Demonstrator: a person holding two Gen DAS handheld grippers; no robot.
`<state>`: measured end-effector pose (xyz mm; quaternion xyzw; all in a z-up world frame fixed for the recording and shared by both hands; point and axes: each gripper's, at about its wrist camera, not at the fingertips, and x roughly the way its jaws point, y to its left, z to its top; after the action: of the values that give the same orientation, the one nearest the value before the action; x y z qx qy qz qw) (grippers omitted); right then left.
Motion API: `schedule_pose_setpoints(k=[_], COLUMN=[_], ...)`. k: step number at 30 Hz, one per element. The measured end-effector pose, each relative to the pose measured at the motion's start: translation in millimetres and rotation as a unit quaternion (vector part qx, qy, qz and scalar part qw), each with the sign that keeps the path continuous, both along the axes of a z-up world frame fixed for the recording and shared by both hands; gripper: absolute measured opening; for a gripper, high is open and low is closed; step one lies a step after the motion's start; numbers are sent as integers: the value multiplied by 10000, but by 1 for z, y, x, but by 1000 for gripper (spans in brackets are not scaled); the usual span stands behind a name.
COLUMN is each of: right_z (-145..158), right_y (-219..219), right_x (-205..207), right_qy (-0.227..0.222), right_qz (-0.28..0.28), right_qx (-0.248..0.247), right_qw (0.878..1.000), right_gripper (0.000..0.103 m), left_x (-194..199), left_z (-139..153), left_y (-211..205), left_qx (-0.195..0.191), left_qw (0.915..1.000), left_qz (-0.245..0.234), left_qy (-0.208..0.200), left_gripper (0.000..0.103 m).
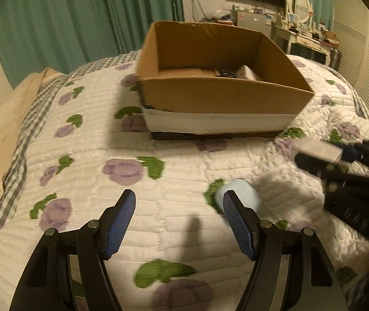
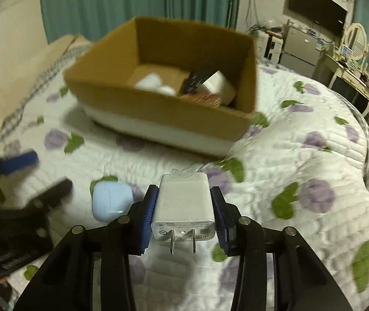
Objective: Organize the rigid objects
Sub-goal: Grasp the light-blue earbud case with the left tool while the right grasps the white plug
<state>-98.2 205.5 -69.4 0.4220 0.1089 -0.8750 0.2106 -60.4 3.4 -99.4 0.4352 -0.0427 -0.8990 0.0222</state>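
A cardboard box [image 1: 225, 96] sits on the quilted bed, also in the right wrist view [image 2: 158, 108], with several small items inside. My right gripper [image 2: 184, 199] is shut on a white plug charger [image 2: 184, 202], prongs toward the camera, held above the quilt in front of the box. It appears blurred at the right of the left wrist view [image 1: 319, 153]. A light blue earbud case [image 2: 111, 200] lies on the quilt left of the charger. My left gripper [image 1: 179, 202] is open and empty, with the case [image 1: 244, 194] just behind its right finger.
The floral quilt [image 1: 106, 155] covers the bed. A beige pillow [image 1: 2, 129] lies at the left. Teal curtains [image 1: 67, 13], a dresser with mirror [image 1: 303, 31] and a wall screen stand behind the bed. The left gripper shows blurred at left [image 2: 15, 181].
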Motion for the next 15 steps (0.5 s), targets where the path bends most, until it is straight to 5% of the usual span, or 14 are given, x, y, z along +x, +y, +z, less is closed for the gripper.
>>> schedule_pose_setpoints(k=[15], right_z=[-1], right_y=[18], right_x=[-9], right_qy=[-171], right_qz=[-245], right_qx=[-177], right_qw=[9994], right_gripper=[40], left_x=[-24], left_z=[-37], left_y=[48], left_qx=[205], left_qw=[9968], left_qz=[-353], left_qy=[-681], left_gripper=[73])
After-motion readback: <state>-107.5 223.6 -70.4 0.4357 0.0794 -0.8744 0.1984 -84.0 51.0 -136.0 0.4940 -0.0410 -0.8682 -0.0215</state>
